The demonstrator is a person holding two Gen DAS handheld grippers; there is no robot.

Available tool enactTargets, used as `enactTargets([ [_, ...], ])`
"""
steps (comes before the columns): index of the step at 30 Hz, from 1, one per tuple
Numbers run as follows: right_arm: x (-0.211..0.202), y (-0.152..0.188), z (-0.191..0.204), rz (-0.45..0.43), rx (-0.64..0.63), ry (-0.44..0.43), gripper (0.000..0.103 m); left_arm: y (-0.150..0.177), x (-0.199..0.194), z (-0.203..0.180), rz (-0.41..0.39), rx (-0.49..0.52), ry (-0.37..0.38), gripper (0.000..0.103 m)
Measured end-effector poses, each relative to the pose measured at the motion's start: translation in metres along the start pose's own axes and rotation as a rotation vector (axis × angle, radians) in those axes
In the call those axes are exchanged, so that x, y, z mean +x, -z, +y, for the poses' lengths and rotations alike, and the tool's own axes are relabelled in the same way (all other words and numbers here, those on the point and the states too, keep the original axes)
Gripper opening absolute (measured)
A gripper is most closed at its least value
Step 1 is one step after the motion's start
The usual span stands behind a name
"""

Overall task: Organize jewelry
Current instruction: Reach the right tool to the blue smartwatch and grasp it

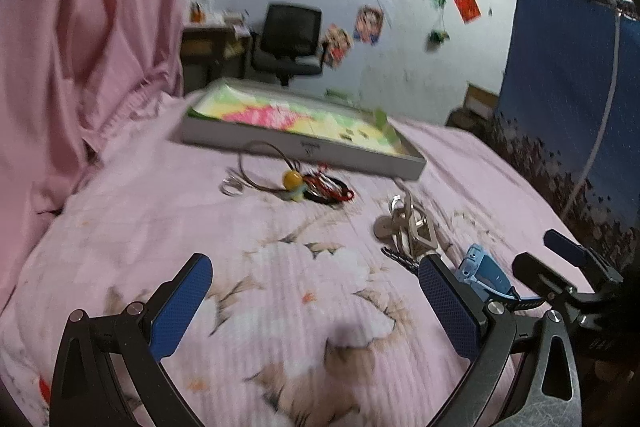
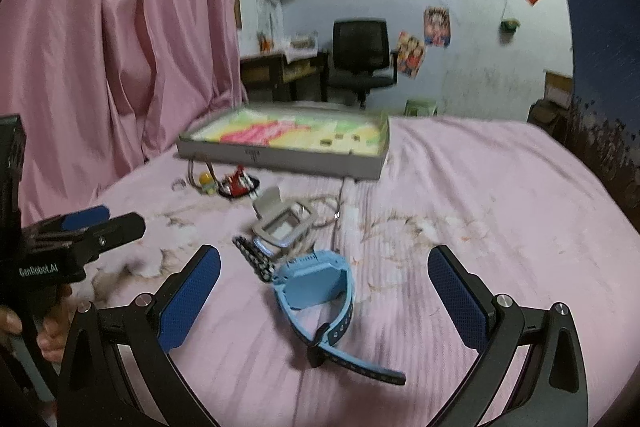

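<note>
A light blue watch (image 2: pixel 316 279) lies on the pink bedspread between the wide-apart fingers of my open right gripper (image 2: pixel 324 279), untouched by either pad. Just beyond it rest a grey-white watch (image 2: pixel 284 223) and a black-and-white braided strap (image 2: pixel 252 255). Farther back are a yellow bead necklace (image 2: pixel 206 181), red and black bracelets (image 2: pixel 238 183) and a small ring (image 2: pixel 179 183). My left gripper (image 1: pixel 316 291) is open over bare bedspread. From there the grey watch (image 1: pixel 404 223), blue watch (image 1: pixel 480 267) and right gripper (image 1: pixel 556 263) sit to the right, and the bead (image 1: pixel 292 179) lies ahead.
A shallow grey box (image 2: pixel 288 155) with a colourful lining sits at the far side of the bed, behind the jewelry. A pink curtain (image 2: pixel 120 47) hangs on the left. A hand (image 2: pixel 52 331) holds the left gripper (image 2: pixel 80 227). A desk and black chair (image 2: pixel 360 55) stand by the wall.
</note>
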State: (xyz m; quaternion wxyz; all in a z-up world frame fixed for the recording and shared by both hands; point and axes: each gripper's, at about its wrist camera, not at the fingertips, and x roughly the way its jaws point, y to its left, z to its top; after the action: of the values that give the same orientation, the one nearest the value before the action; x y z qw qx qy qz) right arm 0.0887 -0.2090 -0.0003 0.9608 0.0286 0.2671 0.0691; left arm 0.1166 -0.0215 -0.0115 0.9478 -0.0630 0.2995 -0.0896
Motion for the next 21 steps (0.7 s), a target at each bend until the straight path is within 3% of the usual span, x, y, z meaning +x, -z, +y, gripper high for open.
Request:
enactTargets([
  [3, 0.016, 0.003, -0.003, 0.069, 0.007, -0.011, 0.102, -0.005, 0.019, -0.004, 0.071, 0.014, 0.051, 0.102],
  [6, 0.028, 0.007, -0.008, 0.117, 0.034, -0.045, 0.1, -0.008, 0.037, -0.008, 0.125, 0.05, 0.093, 0.094],
  [12, 0.053, 0.015, -0.01, 0.225, 0.062, -0.094, 0.071, -0.011, 0.059, -0.024, 0.176, 0.145, 0.177, 0.078],
  [16, 0.06, 0.016, -0.009, 0.251, 0.061, -0.105, 0.067, -0.014, 0.073, -0.03, 0.229, 0.183, 0.23, 0.061],
  [21, 0.067, 0.015, -0.009, 0.266, 0.05, -0.102, 0.06, -0.016, 0.086, -0.03, 0.268, 0.179, 0.273, 0.05],
])
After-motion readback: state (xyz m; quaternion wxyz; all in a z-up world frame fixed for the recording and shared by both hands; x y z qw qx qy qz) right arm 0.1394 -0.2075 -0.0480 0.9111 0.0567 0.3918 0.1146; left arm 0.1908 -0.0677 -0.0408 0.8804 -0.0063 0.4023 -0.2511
